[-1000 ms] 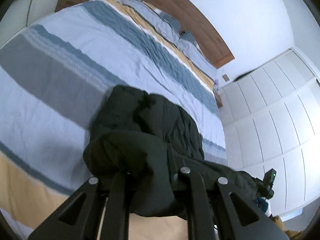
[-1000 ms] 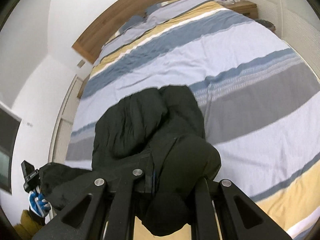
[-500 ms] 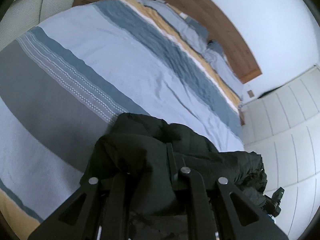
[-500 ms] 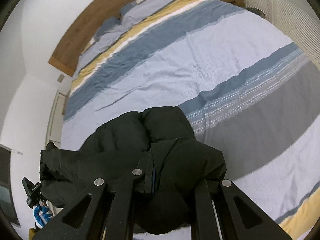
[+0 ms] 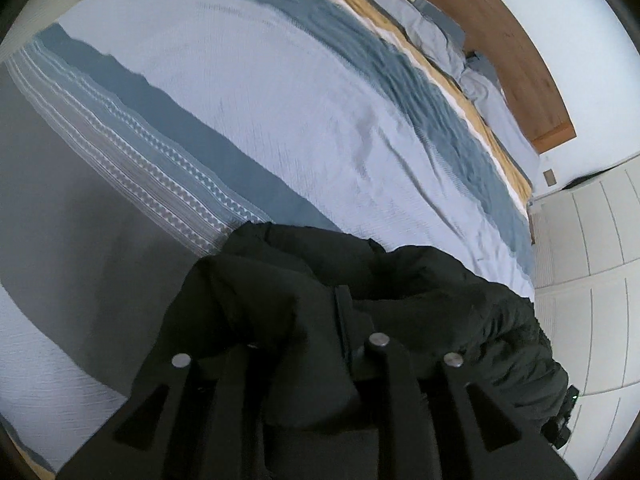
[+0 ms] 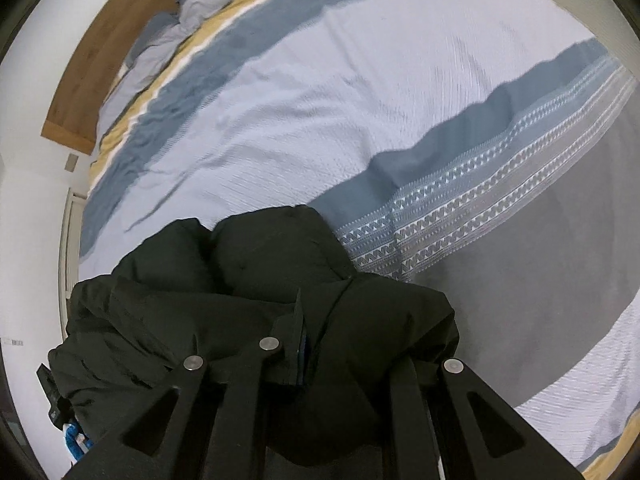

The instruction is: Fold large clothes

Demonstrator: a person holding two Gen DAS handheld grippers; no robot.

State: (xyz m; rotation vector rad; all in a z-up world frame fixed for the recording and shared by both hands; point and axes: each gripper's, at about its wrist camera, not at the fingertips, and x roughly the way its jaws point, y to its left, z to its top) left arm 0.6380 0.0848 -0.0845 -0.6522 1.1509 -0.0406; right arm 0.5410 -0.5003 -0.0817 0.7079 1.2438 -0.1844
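Both claws dropped closer to the striped blue-grey-yellow bedspread point(image 5: 280, 92), wooden headboard point(image 5: 520, 60) upper right; left claw point(image 5: 304, 364) just loosening, right claw point(image 6: 332, 364) clamped, both on the black puffy jacket point(image 6: 260, 264).

A home bedroom is showing here: a wide bed point(image 5: 280, 92) is lying under a striped duvet, pillows point(image 5: 484, 92) leaning against a wooden headboard point(image 5: 516, 52) beside white panelled wardrobe doors point(image 5: 592, 248).

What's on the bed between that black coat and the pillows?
Nothing but bare striped bedspread lies between the black coat and the pillows; both wrist views show it.
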